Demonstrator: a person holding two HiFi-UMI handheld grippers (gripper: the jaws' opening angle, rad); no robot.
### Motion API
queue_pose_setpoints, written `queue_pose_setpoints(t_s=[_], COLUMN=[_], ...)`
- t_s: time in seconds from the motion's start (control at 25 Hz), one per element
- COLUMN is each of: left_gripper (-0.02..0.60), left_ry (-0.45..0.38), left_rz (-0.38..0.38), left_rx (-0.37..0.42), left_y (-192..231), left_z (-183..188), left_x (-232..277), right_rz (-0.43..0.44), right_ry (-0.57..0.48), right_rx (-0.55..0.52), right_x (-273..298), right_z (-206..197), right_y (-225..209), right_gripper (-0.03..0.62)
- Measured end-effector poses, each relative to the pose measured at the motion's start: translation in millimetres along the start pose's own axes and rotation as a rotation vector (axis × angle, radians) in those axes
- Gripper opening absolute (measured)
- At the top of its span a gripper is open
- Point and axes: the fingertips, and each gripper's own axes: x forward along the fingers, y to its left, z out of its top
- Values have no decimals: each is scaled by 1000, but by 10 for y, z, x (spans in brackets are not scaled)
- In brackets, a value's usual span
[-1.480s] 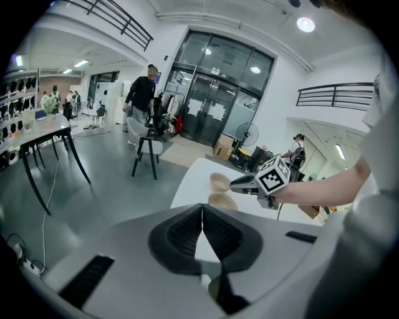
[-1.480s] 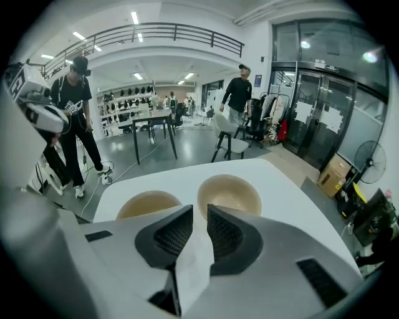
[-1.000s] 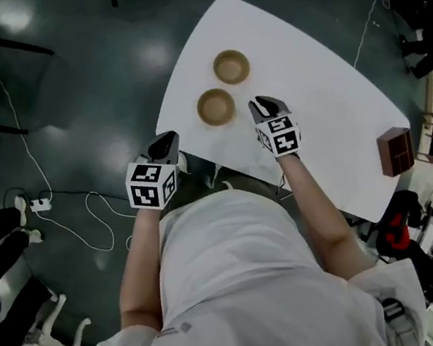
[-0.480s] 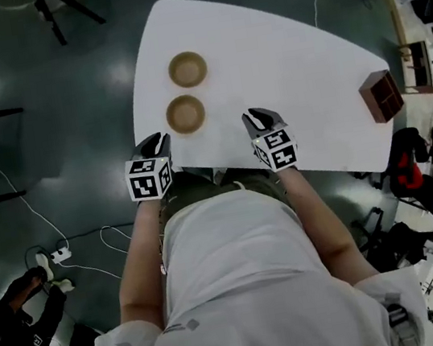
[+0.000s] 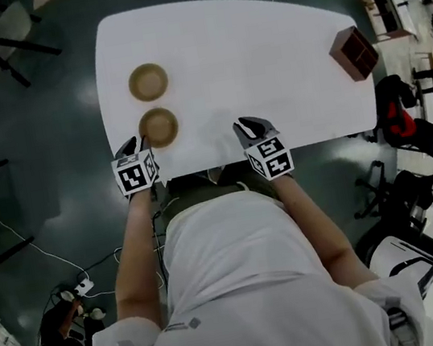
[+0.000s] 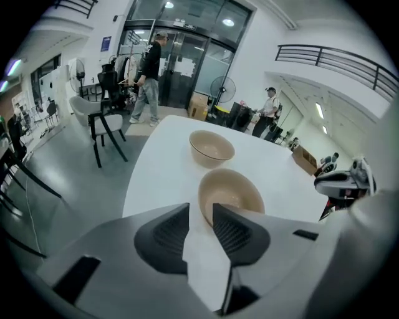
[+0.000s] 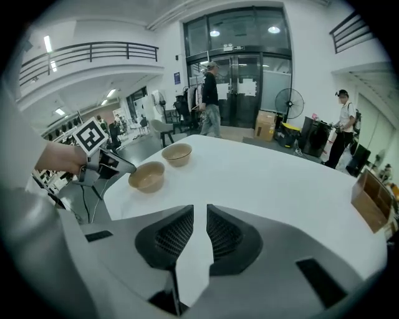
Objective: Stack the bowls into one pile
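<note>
Not stacked yet: two tan bowls, upright and empty, toward the left end of the white table (image 5: 262, 47), close together but not touching. Sits a little in from the front edge, the near bowl (image 5: 159, 127); just beyond it, deeper onto the tabletop, the far bowl (image 5: 148, 81). Reads as the very start of the job: no lift, no nesting, no pile.

Closest to them, the left gripper (image 5: 132, 146), at the table's front edge just beside the near bowl and tilted down toward it. In the left gripper view, jaws apart by a narrow gap and clamped on nothing, with the near bowl's rim just past the tips rather than between the pads. Further right along the same edge, the right gripper (image 5: 246, 126), well apart from both bowls. Jaws closing there, a slim gap between them, only bare tabletop visible through it.

Left to do, by judgement: take one bowl by the rim, carry it across, lower it into the other, let go. Probably falls to the left gripper, being nearest.

Further out: a brown box (image 5: 354, 53) at the table's far right corner, off-task; chairs (image 5: 4, 39) on the dark floor; people (image 6: 148, 68) standing by glass doors.
</note>
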Motion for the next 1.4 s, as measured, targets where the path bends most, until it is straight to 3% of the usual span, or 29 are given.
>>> queue_pose_setpoints(t_s=[0.32, 0.48, 0.76, 1.4], left_gripper=[74, 29, 20, 20], left_ry=[90, 90, 81, 5], left_rz=[41, 38, -13, -3], left_rx=[79, 73, 53, 72], left_y=[-6, -31, -106, -254], left_z=[-56, -10, 104, 796], left_x=[274, 291, 206, -90], right_rz=[-67, -79, -72, -28], right_ry=[18, 16, 0, -50], right_rx=[61, 70, 65, 72], right_x=[-190, -232, -247, -132], right_z=[-220, -241, -195, 17], right_y=[-105, -112, -48, -13], right_gripper=[74, 71, 67, 61])
